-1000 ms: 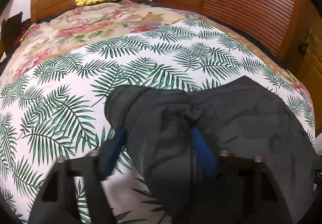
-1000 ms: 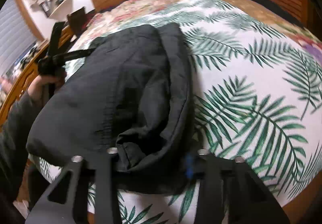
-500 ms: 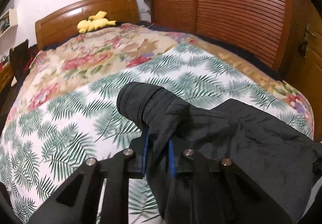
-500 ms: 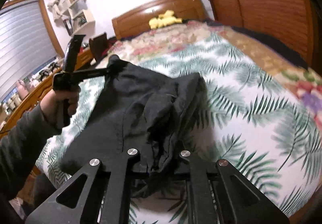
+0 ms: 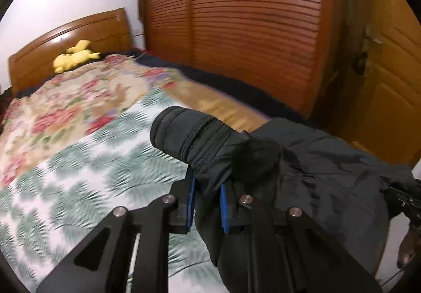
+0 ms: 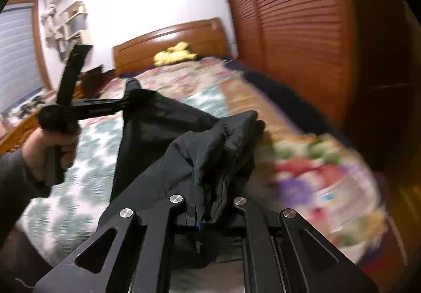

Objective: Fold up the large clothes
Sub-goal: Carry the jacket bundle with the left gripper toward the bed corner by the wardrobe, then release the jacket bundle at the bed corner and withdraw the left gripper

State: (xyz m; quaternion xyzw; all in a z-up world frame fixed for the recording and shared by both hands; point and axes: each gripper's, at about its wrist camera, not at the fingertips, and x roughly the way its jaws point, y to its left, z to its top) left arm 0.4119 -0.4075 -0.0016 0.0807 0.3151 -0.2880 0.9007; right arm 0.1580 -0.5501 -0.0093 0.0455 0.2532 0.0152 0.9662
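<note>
A large black garment [image 5: 302,174] hangs lifted above the bed, stretched between both grippers. My left gripper [image 5: 206,203] is shut on its bunched elastic band, which sticks out past the blue pads [image 5: 223,207]. In the right wrist view, my right gripper [image 6: 204,214] is shut on a gathered fold of the same black garment [image 6: 184,150]. The left gripper [image 6: 131,100] shows there too, gripped by a person's hand [image 6: 52,145] at the garment's far corner. The cloth sags between the two holds.
The bed [image 5: 79,161] carries a palm-leaf sheet over a floral cover. A yellow plush toy [image 5: 75,56] lies by the wooden headboard [image 5: 65,40]. Slatted wooden wardrobe doors [image 5: 250,29] run along the bed's right side. Shelves [image 6: 71,19] hang on the far wall.
Both grippers closed on the black garment and rose, lifting it off the sheet. The views now sit higher, showing more wardrobe and wall.
</note>
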